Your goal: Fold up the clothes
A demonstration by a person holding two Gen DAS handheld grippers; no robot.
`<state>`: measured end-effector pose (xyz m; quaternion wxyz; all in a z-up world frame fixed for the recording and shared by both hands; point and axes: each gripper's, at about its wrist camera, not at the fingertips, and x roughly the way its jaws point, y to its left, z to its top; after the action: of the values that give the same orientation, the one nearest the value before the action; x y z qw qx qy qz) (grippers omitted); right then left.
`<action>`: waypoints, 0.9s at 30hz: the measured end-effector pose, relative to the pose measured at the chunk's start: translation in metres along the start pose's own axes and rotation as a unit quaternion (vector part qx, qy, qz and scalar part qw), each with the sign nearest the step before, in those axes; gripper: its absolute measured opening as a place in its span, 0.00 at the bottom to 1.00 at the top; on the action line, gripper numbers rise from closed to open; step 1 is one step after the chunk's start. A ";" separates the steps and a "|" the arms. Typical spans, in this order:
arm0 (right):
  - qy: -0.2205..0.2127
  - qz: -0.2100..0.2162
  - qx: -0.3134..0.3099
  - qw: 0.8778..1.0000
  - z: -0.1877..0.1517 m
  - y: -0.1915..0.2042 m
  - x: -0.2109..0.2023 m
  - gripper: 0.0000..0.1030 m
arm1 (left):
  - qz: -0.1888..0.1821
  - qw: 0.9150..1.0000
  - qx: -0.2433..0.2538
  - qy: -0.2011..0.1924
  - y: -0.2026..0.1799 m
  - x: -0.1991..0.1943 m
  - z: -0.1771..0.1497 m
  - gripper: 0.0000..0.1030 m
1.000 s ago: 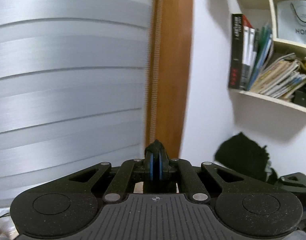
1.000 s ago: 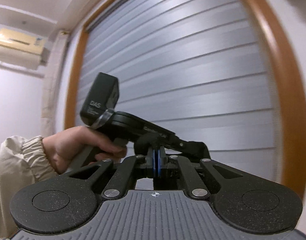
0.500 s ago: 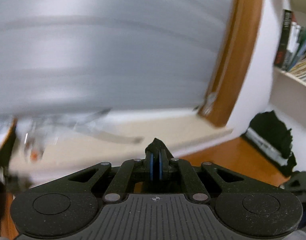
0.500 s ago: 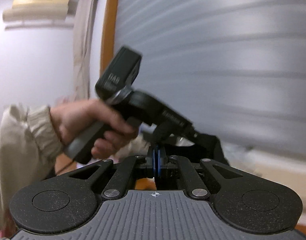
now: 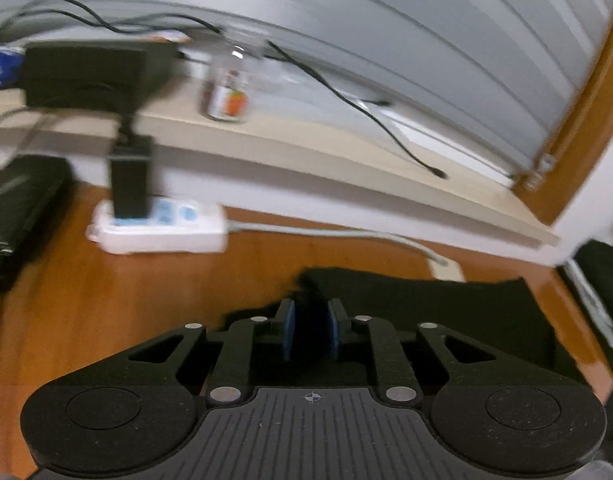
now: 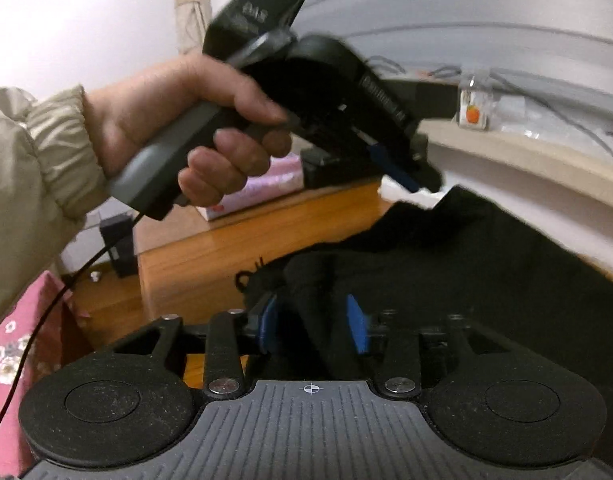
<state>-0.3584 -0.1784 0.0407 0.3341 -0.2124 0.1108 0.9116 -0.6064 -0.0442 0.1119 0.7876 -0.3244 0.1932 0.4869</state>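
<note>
The black garment [image 5: 446, 312] lies spread on the wooden floor [image 5: 106, 300] under and ahead of both tongs; a fold of it stands between the parted blue pads of the right gripper [image 6: 312, 326], whether pinched I cannot tell; the left gripper [image 5: 310, 330] is slightly parted over the cloth's edge; both jaws have just been opening; beyond, a white power strip [image 5: 158, 228] and a low shelf [image 5: 346, 152]; the left hand [image 6: 178, 120] grips its handle.

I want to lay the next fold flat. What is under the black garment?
The black garment lies on the wooden floor, which shows bare around its edges. Anything beneath its middle is covered by the cloth.
</note>
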 end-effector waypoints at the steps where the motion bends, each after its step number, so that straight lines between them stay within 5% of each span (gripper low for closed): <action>1: -0.005 -0.003 0.002 1.000 0.002 -0.004 -0.006 0.39 | 0.004 1.000 0.002 -0.007 -0.003 -0.003 0.002 0.17; 3: -0.014 -0.009 0.007 1.000 0.006 -0.012 -0.018 0.39 | 0.015 1.000 0.010 -0.023 -0.011 -0.008 0.005 0.24; 5: -0.024 -0.021 0.007 0.999 0.013 -0.023 -0.027 0.39 | 0.030 0.998 0.029 -0.040 -0.026 -0.012 0.010 0.53; 14: -0.013 -0.141 -0.005 0.990 -0.014 -0.099 -0.127 0.38 | 0.012 0.990 0.138 -0.027 -0.112 0.031 -0.001 0.56; 17: 0.014 -0.196 0.004 0.980 -0.033 -0.135 -0.163 0.18 | -0.011 0.988 0.155 -0.010 -0.142 0.065 -0.006 0.56; 20: 0.034 -0.240 0.029 0.970 -0.054 -0.164 -0.202 0.15 | -0.041 0.984 0.176 0.006 -0.179 0.101 -0.010 0.56; 27: 0.069 -0.242 0.082 0.964 -0.110 -0.178 -0.239 0.15 | -0.099 0.970 0.220 0.038 -0.251 0.166 -0.031 0.57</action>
<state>-0.0427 -0.2166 0.0430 0.5522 -0.2674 0.1537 0.7746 -0.3073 -0.0379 0.0677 0.8761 -0.1791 0.2921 0.3390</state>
